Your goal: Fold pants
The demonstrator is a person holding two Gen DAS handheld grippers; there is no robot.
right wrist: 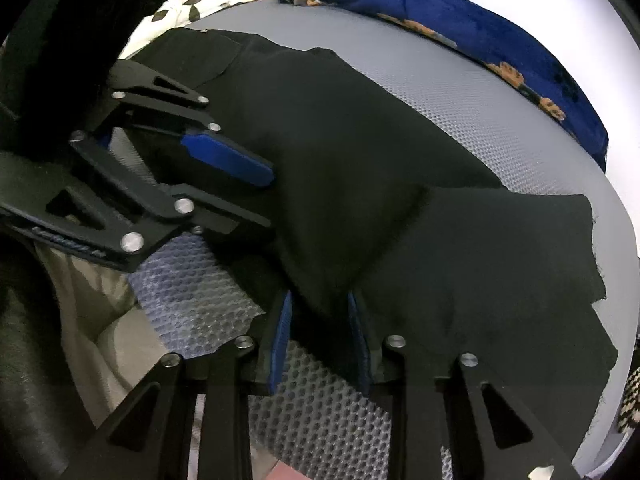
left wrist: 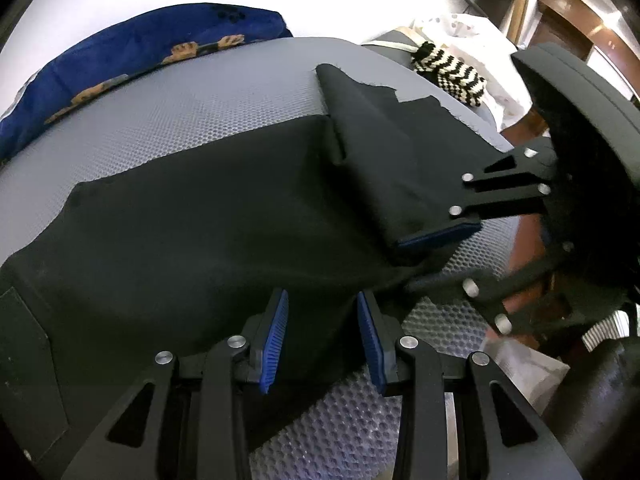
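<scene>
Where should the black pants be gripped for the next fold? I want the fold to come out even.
Probably at the near edge of the black pants, one gripper on each half, coming from the near side of the grey mat. That edge lies reachable there; the left gripper and right gripper already straddle it.

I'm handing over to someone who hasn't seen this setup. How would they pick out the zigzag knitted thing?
Start from the grey mesh mat that the black pants lie on. Follow the pants to their ragged far end, at the mat's far right edge in the left wrist view. Just past that edge, on a white spotted cloth, sits the knitted piece, the only thing here with black and cream zigzag stripes.
</scene>
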